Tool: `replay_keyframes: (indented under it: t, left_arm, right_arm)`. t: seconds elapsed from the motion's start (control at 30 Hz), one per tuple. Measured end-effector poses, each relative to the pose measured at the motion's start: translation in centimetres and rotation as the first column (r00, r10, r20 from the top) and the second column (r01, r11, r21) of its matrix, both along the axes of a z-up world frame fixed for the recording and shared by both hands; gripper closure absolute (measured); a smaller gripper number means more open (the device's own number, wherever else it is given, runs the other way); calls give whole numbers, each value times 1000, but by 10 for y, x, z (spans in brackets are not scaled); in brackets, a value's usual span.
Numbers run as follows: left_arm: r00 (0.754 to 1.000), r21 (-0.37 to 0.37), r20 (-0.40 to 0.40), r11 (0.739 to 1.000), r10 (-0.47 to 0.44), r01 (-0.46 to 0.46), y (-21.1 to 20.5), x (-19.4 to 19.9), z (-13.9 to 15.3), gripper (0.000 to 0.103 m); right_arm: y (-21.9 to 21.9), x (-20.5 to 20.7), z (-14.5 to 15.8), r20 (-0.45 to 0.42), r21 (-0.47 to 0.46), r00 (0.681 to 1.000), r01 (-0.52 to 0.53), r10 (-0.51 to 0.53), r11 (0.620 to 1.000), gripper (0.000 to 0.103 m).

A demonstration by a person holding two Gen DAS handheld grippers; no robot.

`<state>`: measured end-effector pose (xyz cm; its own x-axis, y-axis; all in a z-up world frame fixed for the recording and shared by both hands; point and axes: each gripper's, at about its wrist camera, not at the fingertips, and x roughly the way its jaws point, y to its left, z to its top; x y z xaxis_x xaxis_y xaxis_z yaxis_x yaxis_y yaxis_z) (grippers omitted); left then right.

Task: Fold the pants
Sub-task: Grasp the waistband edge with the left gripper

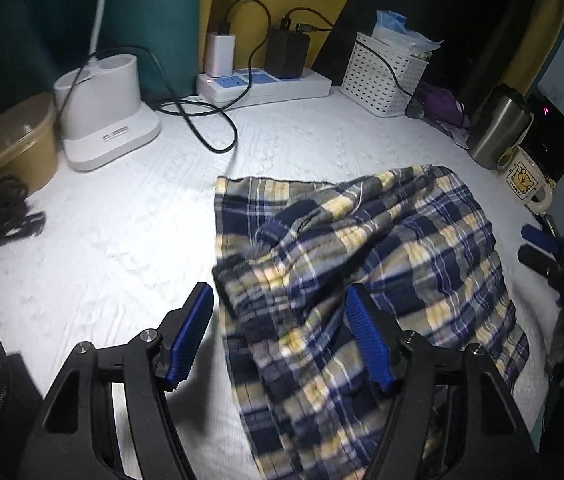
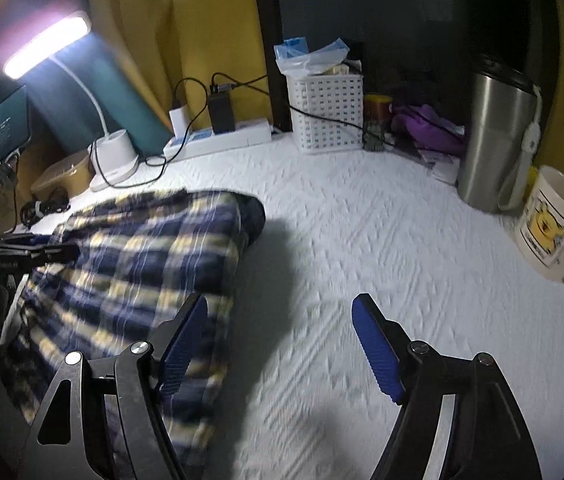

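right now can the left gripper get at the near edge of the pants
Probably yes. The left gripper is open and the plaid pants already lie between its fingers, with nothing else in the way.

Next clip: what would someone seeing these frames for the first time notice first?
The plaid pants stand out, lying rumpled on the white bedspread. The left gripper hovers over their near end with jaws open, and the right gripper is open beside them. At back left, a lit desk lamp glares.

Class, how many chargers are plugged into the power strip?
2: a white charger at the power strip's left end, a black charger beside it. None seem hidden.
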<state>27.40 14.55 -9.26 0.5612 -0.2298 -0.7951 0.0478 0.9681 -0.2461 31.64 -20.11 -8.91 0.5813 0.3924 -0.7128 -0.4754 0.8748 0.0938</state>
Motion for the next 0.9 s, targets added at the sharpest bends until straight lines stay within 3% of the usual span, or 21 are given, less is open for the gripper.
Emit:
replay_keyframes:
  t: [0.33, 0.6, 0.9]
  left_arm:
    - [997, -18, -24, 997, -76, 75, -3, 22, -11, 30]
    - [988, 22, -22, 988, -150, 151, -24, 27, -11, 31]
    - [986, 47, 45, 986, -163, 161, -27, 26, -13, 31]
  right_arm:
    - [36, 45, -9, -57, 75, 995, -73, 78, 994, 25]
    - [46, 56, -25, -101, 89, 988, -105, 113, 991, 23]
    - [55, 67, -36, -187, 159, 965, -153, 182, 975, 22]
